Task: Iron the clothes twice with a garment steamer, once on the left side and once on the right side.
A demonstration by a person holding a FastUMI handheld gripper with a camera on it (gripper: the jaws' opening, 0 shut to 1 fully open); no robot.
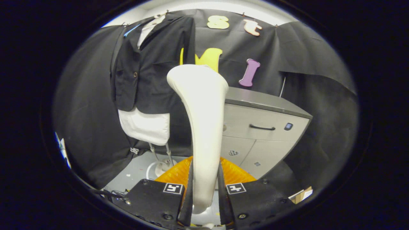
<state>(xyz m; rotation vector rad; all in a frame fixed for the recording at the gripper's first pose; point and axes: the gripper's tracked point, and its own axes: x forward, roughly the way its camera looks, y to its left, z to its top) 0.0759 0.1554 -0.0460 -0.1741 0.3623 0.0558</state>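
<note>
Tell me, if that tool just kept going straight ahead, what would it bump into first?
The tool is shut on the steamer, whose head leads. Straight ahead looks like the black wall cloth, between the jacket and the cabinet. Depth is hard to judge.

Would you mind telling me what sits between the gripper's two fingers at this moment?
In the gripper view, the white steamer handle stands between the fingers of the gripper, both pressing its sides; the dark jacket hangs beyond it.

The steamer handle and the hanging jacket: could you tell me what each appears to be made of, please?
The steamer handle, gripped in the claw, looks like smooth cream plastic with a soft sheen along its curve. The jacket looks like matte dark woven cloth: it creases, has buttons and hangs over a white shirt.
</note>
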